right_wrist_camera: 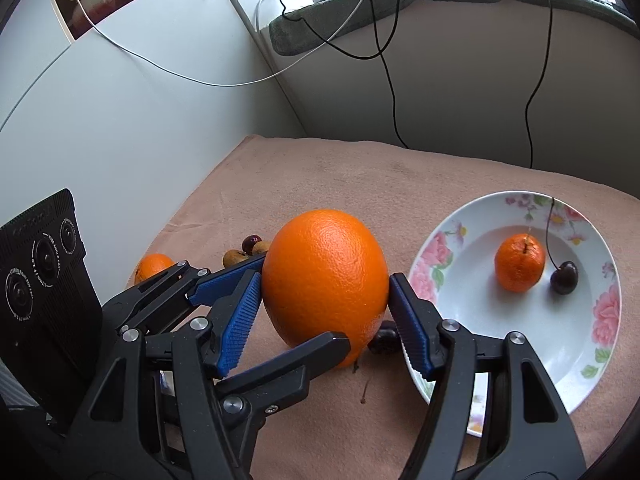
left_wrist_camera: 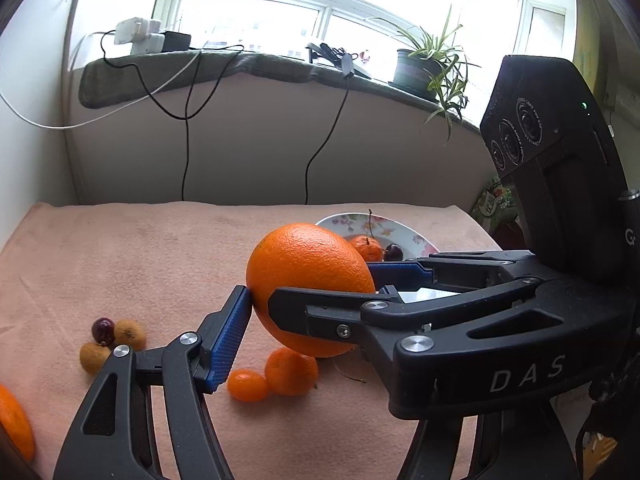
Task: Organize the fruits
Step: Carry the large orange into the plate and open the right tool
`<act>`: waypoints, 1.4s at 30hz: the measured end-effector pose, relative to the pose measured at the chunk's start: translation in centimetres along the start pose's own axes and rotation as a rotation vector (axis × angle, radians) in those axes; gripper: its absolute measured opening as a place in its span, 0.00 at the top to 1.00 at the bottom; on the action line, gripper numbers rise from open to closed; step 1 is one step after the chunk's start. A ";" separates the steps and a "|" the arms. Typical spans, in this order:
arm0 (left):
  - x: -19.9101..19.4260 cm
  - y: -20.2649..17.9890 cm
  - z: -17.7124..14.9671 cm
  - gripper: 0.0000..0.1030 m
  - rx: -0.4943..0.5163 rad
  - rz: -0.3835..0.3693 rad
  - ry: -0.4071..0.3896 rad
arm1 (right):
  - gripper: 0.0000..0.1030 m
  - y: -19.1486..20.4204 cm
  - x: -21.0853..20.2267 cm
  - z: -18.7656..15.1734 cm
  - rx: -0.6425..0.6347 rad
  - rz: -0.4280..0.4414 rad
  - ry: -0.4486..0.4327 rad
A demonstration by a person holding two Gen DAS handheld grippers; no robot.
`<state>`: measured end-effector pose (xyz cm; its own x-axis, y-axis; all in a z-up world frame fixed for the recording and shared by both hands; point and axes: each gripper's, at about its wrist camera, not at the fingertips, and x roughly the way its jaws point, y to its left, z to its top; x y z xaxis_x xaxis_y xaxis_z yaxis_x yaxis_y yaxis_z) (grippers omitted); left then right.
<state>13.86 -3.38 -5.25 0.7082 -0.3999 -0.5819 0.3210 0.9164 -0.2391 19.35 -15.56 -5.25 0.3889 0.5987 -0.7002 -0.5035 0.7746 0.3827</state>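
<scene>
Orange gripped by both grippers at frame centre, raised above the pink-clothed surface.
Left gripper and right gripper jaws clamp its sides; floral plate at right holds a mandarin and cherry.

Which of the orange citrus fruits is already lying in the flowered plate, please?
The small mandarin beside the dark cherry in the flowered plate. The big orange is clamped between both grippers, and the other small ones lie on the pink cloth.
</scene>
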 end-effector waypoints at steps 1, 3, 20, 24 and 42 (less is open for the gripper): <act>0.1 -0.4 0.0 0.37 0.005 -0.007 0.002 | 0.34 -0.4 -0.4 -0.2 0.007 -0.003 -0.002; 0.5 -1.3 0.0 0.37 0.016 -0.020 0.008 | 0.34 -1.0 -1.1 -0.7 0.015 -0.013 -0.006; 4.1 -7.4 -0.3 0.37 0.055 -0.108 0.064 | 0.34 -7.0 -4.9 -3.5 0.114 -0.075 -0.015; 4.6 -7.9 -0.5 0.37 0.063 -0.113 0.078 | 0.34 -7.6 -5.1 -3.9 0.122 -0.078 -0.012; 5.3 -8.4 -0.5 0.37 0.076 -0.111 0.101 | 0.34 -8.8 -5.0 -4.1 0.151 -0.081 0.008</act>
<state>14.64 -13.21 -6.69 0.5999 -0.4911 -0.6316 0.4432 0.8613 -0.2487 18.67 -26.16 -7.55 0.4172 0.5315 -0.7372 -0.3487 0.8427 0.4103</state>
